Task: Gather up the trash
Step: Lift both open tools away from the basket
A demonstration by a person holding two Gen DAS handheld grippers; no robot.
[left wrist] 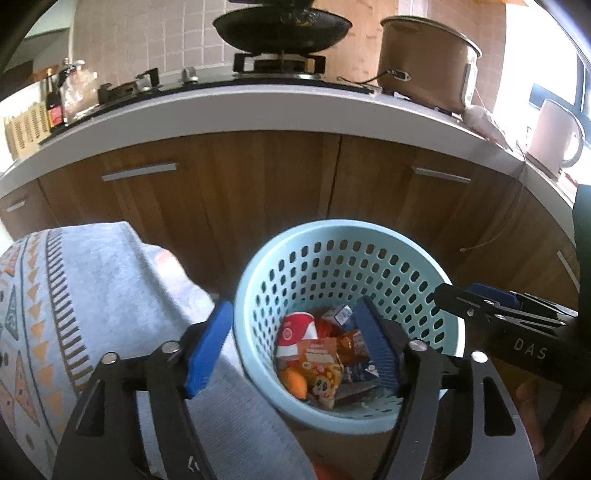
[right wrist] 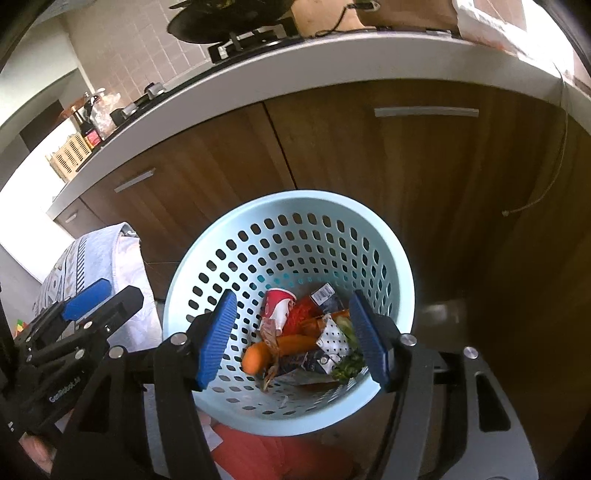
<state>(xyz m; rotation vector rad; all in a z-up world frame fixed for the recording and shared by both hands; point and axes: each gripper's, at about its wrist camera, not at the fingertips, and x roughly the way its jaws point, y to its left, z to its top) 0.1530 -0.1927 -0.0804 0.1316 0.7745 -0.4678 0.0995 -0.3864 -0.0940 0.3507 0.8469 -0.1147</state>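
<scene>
Kitchen cabinets (left wrist: 258, 192) of brown wood fill the background in both views, under a pale table (left wrist: 229, 110) that carries a stove with a dark wok (left wrist: 282, 26), a brown pot (left wrist: 424, 62) and a white kettle (left wrist: 554, 136). Left of the middle, a grey patterned cloth (left wrist: 92, 295) drapes over something low.

Beside the cloth stands a light blue perforated basket (right wrist: 288, 210), tilted toward the cameras in front of the cabinet doors. All the trash visible lies in its bottom: a red and white paper cup (right wrist: 279, 306), an orange carrot (right wrist: 255, 358), a dark small carton (right wrist: 325, 295), a white dotted wrapper (right wrist: 332, 339) and some green scraps (right wrist: 347, 363). From the left wrist view a cartoon-printed snack bag (left wrist: 321, 365) lies on top of the heap.

Left tool (left wrist: 291, 347) is spread wide with nothing between its blue pads (left wrist: 207, 350); one pad sits over the cloth, the other over the basket's inside. Right tool (right wrist: 291, 338) is also spread and holds nothing, its blue pads (right wrist: 218, 339) framing the trash from above the basket's mouth. Each tool shows at the edge of the other's view.
</scene>
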